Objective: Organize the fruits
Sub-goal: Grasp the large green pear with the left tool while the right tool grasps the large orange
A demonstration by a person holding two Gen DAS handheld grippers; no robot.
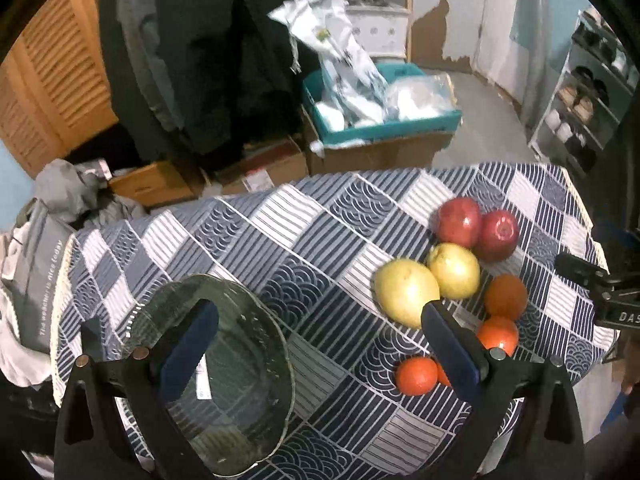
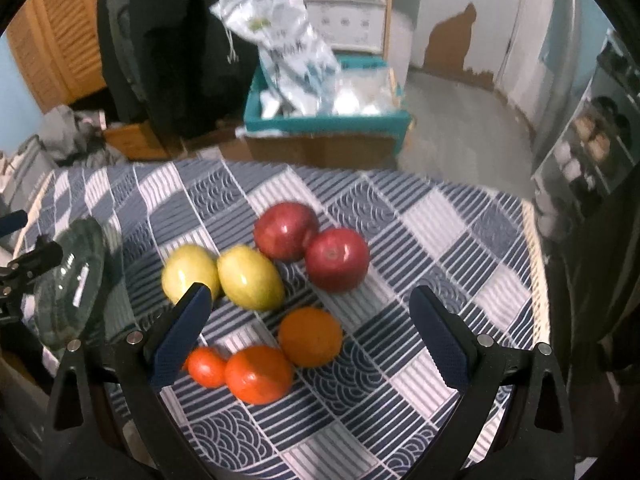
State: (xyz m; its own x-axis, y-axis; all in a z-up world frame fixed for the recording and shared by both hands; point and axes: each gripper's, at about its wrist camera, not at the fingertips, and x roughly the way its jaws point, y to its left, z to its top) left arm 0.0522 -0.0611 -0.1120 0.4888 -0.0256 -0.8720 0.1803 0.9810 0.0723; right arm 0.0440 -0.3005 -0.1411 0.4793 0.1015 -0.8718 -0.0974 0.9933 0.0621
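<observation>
7 pieces of fruit lie grouped on the worktop's blue-and-white patchwork cloth (image 2: pixel 420 216), none of them held.

Red: 2 glossy red apples, a rear red apple (image 2: pixel 285 230) and a front red apple (image 2: pixel 337 259), touching each other at the far side of the group.

Yellow: 2 smooth yellow oval fruits, a left yellow fruit (image 2: pixel 188 270) and a right yellow fruit (image 2: pixel 250 278), side by side and touching, just left of the apples.

Orange: 1 dull round orange (image 2: pixel 310 336) nearest the apples; 1 larger bright orange mandarin (image 2: pixel 259 374) touching it on the near side; 1 small bright orange mandarin (image 2: pixel 206 366) against that one, partly behind a claw finger.

Vessel: 1 clear round glass bowl (image 1: pixel 216 376) with a scalloped rim, a white label showing through it, at the worktop's left side, well apart from the fruit. No fruit shows inside it.

Left claw (image 1: pixel 320 344): fingers apart, gripping nothing; the left blue-padded finger lies over the bowl in this view, the right one overlaps the edge of a yellow fruit and a mandarin.

Right claw (image 2: pixel 310 340): fingers wide apart, gripping nothing, framing the 3 orange fruits from the near side.

Background: 1 teal plastic crate (image 2: pixel 320 122) holding white printed plastic bags (image 2: pixel 280 40), set on a brown cardboard box (image 2: pixel 320 148) on the floor beyond the worktop.
</observation>
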